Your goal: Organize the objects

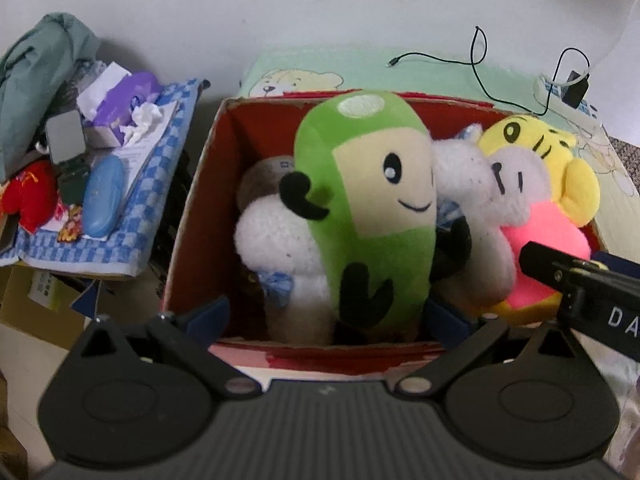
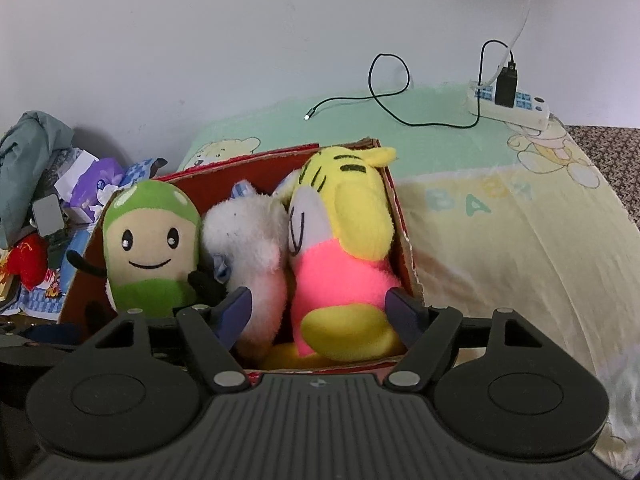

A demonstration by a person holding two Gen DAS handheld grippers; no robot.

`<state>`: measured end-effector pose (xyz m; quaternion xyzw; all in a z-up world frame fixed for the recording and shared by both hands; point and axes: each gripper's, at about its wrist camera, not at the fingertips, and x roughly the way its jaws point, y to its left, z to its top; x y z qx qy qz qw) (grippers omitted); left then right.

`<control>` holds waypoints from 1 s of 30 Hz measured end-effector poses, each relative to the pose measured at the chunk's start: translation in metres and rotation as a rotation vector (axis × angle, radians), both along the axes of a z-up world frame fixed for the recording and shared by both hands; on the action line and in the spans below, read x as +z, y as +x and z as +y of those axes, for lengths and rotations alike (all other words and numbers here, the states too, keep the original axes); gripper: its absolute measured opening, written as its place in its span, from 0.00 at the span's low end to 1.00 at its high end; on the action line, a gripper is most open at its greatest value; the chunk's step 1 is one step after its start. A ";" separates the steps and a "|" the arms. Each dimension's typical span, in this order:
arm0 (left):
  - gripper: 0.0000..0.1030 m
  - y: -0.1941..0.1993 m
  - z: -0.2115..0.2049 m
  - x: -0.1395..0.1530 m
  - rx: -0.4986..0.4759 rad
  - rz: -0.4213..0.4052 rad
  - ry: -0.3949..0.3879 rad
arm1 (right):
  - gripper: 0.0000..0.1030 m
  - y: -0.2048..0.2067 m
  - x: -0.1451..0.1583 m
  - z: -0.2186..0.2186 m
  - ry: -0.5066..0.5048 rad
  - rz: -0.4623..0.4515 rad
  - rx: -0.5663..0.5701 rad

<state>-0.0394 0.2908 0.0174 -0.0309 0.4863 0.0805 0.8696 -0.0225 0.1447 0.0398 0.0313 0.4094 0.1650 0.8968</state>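
You are working with light, squashy plush: the right gripper (image 2: 318, 312), jaws wide, is straddling the yellow tiger plush (image 2: 344, 248), so pinch its pink body. The left gripper (image 1: 326, 316), jaws wide too, is flanking the green plush (image 1: 368, 216) in the red box (image 1: 192, 208).

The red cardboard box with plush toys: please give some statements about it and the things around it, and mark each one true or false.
1. The green plush toy with a smiling face stands inside the red cardboard box. True.
2. The yellow tiger plush in a pink outfit lies on the bedsheet outside the box. False: it is in the box.
3. A black charger is plugged into the white power strip. True.
4. The right gripper is shut. False: its jaws stand wide, one on each side of the tiger plush.
5. The box is blue inside. False: red.
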 end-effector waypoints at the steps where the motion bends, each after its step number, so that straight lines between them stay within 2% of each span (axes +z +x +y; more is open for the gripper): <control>1: 1.00 0.001 0.000 -0.001 -0.002 0.003 -0.002 | 0.75 0.001 -0.001 -0.001 0.001 0.001 0.003; 7: 1.00 0.009 0.003 -0.008 -0.008 0.029 -0.025 | 0.72 0.008 -0.005 -0.006 0.030 0.014 -0.007; 30: 1.00 0.020 0.005 -0.019 -0.016 0.048 -0.035 | 0.73 0.013 -0.010 0.006 -0.034 -0.019 0.031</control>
